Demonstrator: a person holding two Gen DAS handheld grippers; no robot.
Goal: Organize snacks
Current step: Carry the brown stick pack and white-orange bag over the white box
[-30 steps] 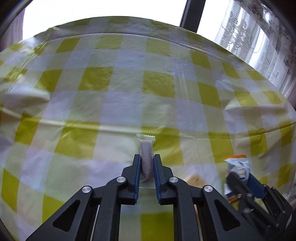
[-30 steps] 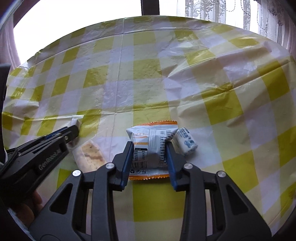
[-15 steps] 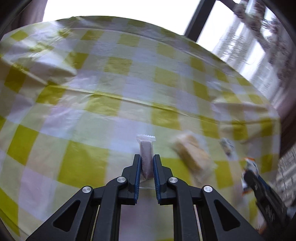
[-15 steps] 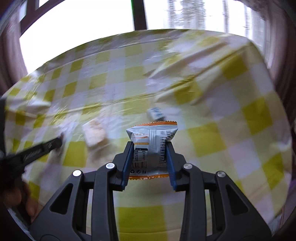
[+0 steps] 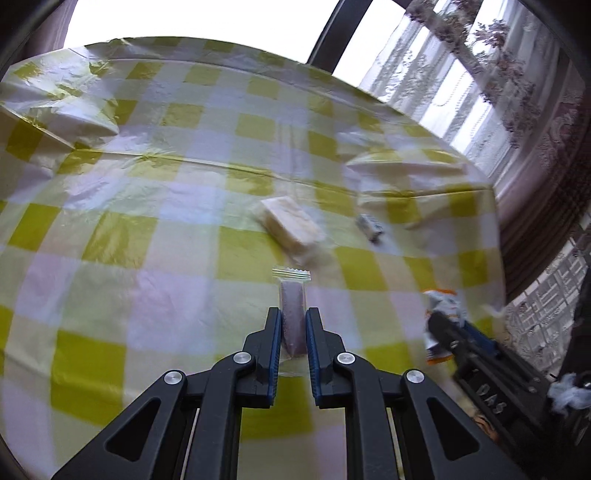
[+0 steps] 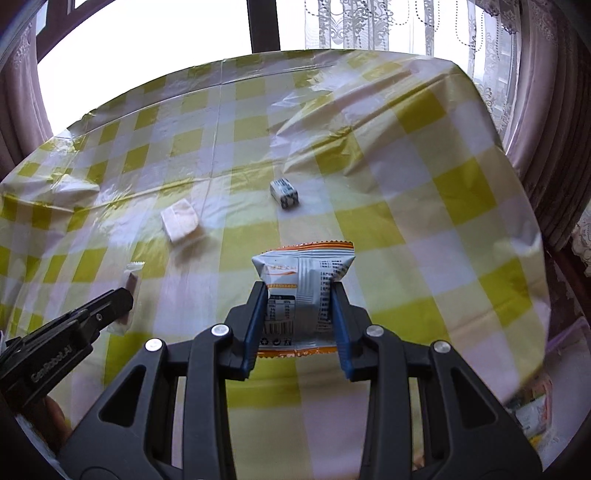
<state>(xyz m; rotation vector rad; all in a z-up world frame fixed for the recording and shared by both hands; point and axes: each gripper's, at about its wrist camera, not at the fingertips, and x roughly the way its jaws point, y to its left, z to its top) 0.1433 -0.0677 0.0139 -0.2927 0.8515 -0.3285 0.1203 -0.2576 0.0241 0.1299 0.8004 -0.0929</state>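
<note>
We are holding a slim purple snack bar [image 5: 293, 317] in a clear wrapper with our left gripper [image 5: 293, 332], whose blue-lined jaws are pressing together on the bar's lower half; its crimped top end is sticking up above the fingertips. In our right gripper [image 6: 298, 314] we are clamping a white-and-orange snack packet [image 6: 301, 284], the jaws squeezing its two sides. The packet's back is facing the camera: we are seeing a barcode, recycling symbols and blocks of small print, but the text is too fine to read. Both snacks are hanging above the yellow-and-white checked tablecloth [image 6: 424, 177], clear of it. On the cloth, a pale cracker pack [image 6: 180, 219] is lying towards the left and a small white wrapped sweet [image 6: 283, 192] with dark printing is lying well apart from it, farther right; its writing is too small to make out. In the right wrist view the left gripper's body is showing white lettering that looks like "GenRobot.AI". Lace curtains [image 6: 369, 22] are hanging behind the table.
</note>
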